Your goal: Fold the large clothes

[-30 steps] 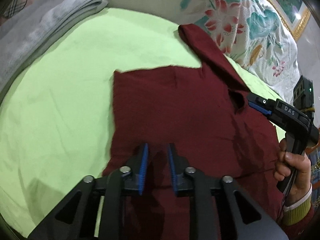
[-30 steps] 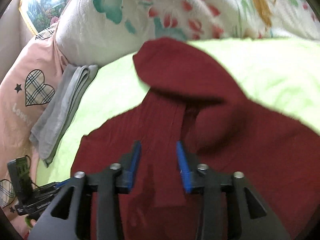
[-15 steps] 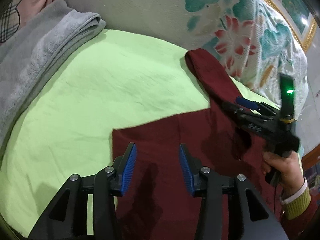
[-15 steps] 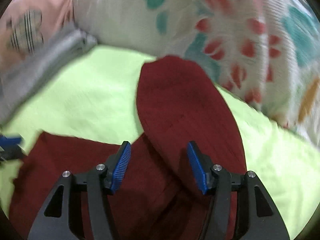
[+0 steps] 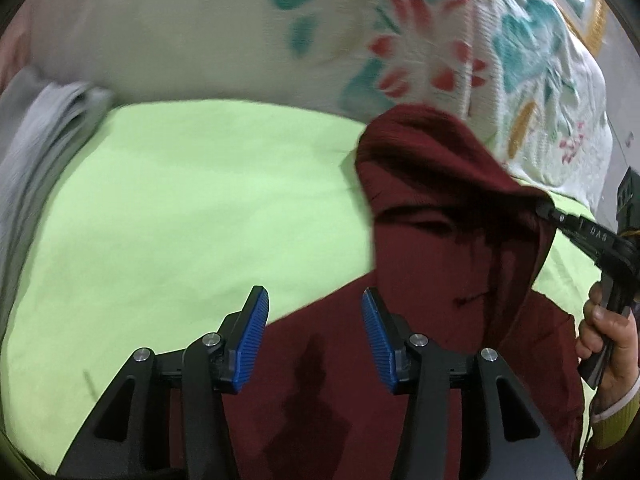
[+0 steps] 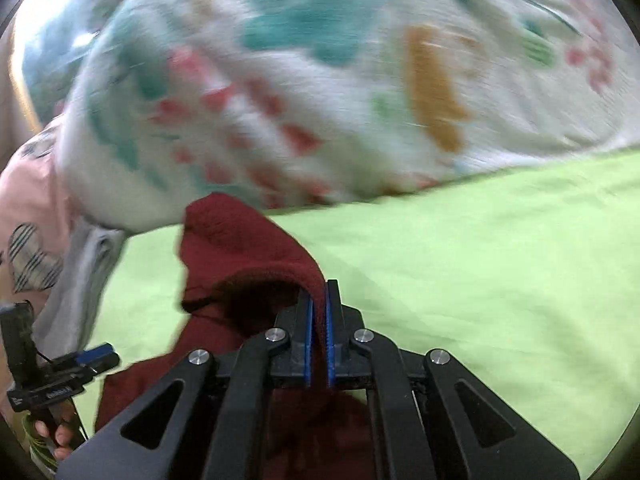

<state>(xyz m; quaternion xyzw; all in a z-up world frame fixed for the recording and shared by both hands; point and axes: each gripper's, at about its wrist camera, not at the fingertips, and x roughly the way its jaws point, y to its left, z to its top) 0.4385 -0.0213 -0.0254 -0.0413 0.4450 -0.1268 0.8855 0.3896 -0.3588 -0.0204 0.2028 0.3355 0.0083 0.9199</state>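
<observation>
Maroon garment (image 6: 248,248) pinched by right gripper (image 6: 318,312), floral bedding (image 6: 320,80) blurred

Left hand-held gripper (image 5: 314,334) agape, right (image 6: 318,312) clamped

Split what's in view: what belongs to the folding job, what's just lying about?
In the job:
- dark red knit garment on the lime-green sheet
- right gripper, shut on its sleeve
- left gripper, open over the garment

Lying about:
- folded grey cloth
- floral quilt
- pink heart-print fabric
</observation>
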